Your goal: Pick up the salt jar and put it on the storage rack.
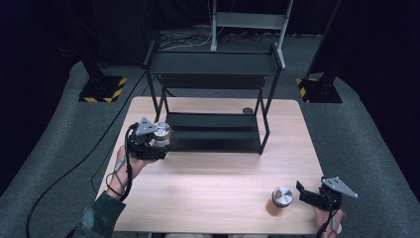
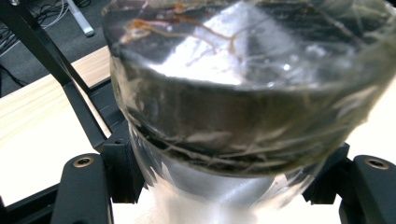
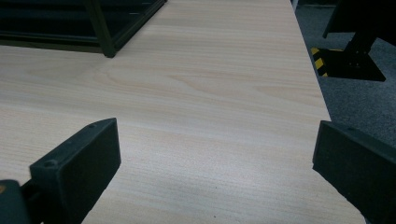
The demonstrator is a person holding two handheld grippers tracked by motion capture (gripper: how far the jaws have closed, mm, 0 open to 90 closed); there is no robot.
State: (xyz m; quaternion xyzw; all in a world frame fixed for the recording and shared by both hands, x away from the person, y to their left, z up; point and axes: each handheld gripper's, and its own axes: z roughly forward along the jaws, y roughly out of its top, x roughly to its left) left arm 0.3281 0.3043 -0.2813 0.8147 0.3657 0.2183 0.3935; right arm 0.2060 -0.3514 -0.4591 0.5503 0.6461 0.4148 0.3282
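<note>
My left gripper point(image 1: 156, 145) is shut on a clear glass jar point(image 1: 161, 133) with a silver lid, held above the table's left side beside the black rack point(image 1: 213, 64). In the left gripper view the jar point(image 2: 243, 93) looms close, and both black jaws press on its lower body, with my left gripper point(image 2: 229, 198) around it. A second jar point(image 1: 282, 199) with a silver lid and brownish contents stands near the front right of the table. My right gripper point(image 1: 303, 193) rests just right of that jar, open. Its jaws stand wide apart over bare wood in the right gripper view point(image 3: 215, 163).
The two-shelf black metal rack stands at the back middle of the wooden table point(image 1: 218, 173); its corner post point(image 3: 100, 28) shows ahead of my right gripper. A small dark round object point(image 1: 247, 110) lies behind the rack's lower shelf. Grey carpet and black stands surround the table.
</note>
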